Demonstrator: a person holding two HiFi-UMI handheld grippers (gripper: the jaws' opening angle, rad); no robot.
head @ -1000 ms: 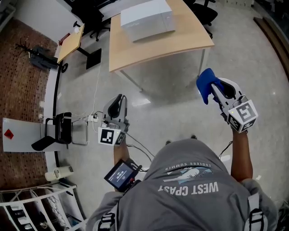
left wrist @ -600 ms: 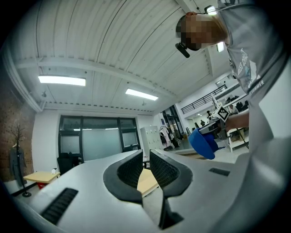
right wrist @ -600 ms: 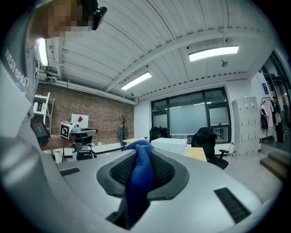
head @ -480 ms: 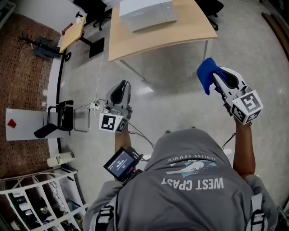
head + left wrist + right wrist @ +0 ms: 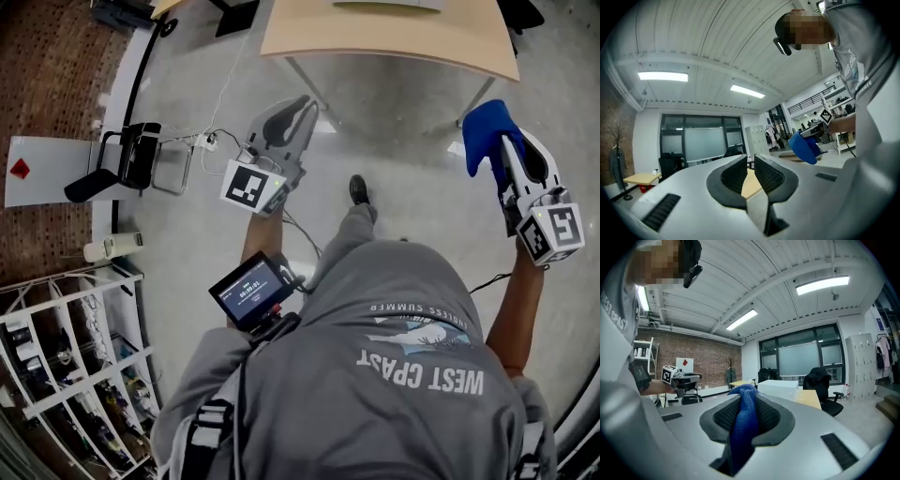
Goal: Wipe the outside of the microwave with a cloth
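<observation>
1. The right gripper [image 5: 495,150] fingers pinch the blue cloth [image 5: 480,131] at 2 o'clock. The left gripper [image 5: 298,105] fingers are clenched on nothing.
2. The microwave [image 5: 778,389] sits on the bench [image 5: 375,37] at 12 o'clock, well apart.
3. The cloth hangs loose, so hard rubbing might pull it out.
</observation>
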